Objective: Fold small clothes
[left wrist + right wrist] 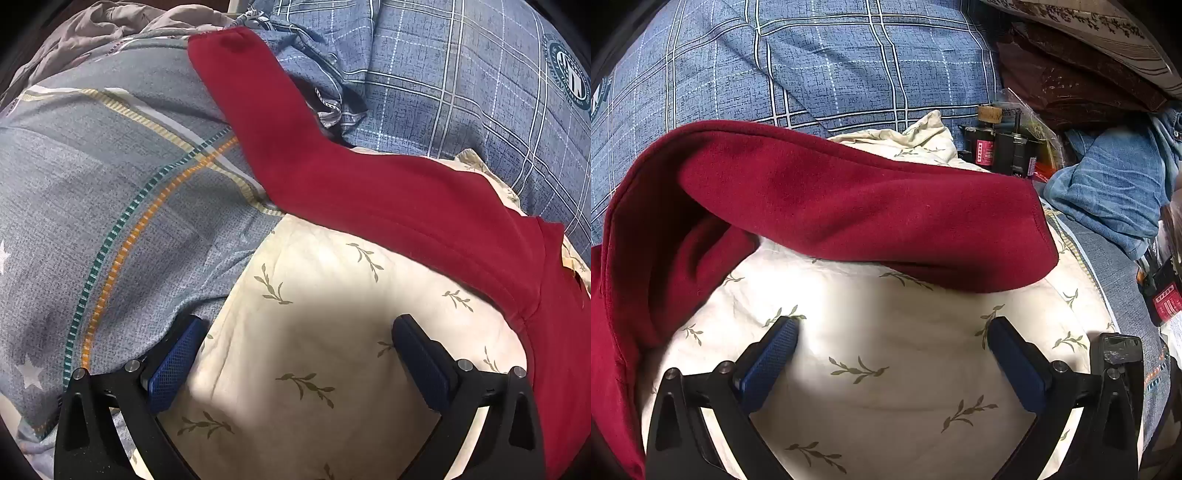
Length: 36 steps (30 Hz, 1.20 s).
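A dark red fleece garment (369, 192) lies spread on a cream sheet with a leaf print (314, 295). One sleeve runs up to the far left in the left wrist view. My left gripper (299, 325) hangs open above the cream sheet, just short of the red cloth, nothing between its blue pads. In the right wrist view the other red sleeve (849, 206) stretches across to the right, and the garment's body drapes down the left edge. My right gripper (894, 325) is open too, over bare cream sheet (886, 369) below that sleeve.
Grey-blue striped bedding (110, 203) lies left, blue plaid bedding (461, 92) behind. In the right wrist view a blue towel (1108, 184), dark boxes with red labels (997, 151), brown cloth (1071, 85) and a black device (1119, 350) crowd the right side.
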{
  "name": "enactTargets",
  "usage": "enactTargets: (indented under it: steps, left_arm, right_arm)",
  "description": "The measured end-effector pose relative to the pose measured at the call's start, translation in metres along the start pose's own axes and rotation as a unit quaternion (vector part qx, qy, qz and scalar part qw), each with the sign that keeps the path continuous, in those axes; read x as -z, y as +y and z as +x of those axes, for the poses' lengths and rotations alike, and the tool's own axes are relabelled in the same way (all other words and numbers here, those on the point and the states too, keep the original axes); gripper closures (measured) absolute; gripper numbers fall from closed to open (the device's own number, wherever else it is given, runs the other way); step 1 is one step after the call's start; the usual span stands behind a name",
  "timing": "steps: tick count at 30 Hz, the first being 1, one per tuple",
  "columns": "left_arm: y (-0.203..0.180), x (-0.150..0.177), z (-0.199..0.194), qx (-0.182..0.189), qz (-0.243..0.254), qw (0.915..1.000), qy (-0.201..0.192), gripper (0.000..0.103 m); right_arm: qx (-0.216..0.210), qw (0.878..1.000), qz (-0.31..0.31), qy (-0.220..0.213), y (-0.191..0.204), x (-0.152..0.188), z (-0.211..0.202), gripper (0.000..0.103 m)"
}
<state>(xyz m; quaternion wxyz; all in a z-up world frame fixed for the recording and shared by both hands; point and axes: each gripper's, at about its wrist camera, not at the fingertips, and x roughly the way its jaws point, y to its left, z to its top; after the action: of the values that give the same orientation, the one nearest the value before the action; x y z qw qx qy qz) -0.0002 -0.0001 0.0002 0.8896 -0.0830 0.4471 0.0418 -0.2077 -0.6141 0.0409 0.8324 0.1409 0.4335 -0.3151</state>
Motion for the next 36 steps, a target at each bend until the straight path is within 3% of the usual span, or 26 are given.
enactTargets:
  steps: [12,17,25,28,31,36]
  left_arm:
    - [-0.003,-0.004,0.002,-0.008,0.002,0.9999,0.007,0.000]
    - [0.001,-0.006,0.001,0.006,0.004,0.9996,0.027,0.001]
    - [-0.003,0.013,-0.043,0.014,0.026,0.9992,0.026,0.003]
    - [-0.015,0.023,-0.072,0.035,0.056,0.9977,0.014,0.003]
    - [-0.029,0.032,-0.101,0.057,0.080,0.9951,0.002,0.003]
    - [-0.049,0.039,-0.139,0.103,0.110,0.9886,-0.004,0.003]
  right_arm:
    - [0.000,1.000,0.000,0.000,0.000,0.000,0.000,0.000]
    - [0.001,1.000,0.000,-0.001,0.000,0.000,0.000,0.000]
    - [-0.009,1.000,0.014,0.022,0.000,-0.004,-0.003,0.000]
    - [-0.042,0.998,-0.002,0.053,0.009,0.005,-0.026,0.000]
    - [-0.064,0.997,-0.009,0.035,0.020,0.020,-0.074,0.000]
    - [-0.156,0.987,-0.037,0.026,0.051,0.037,-0.170,0.000]
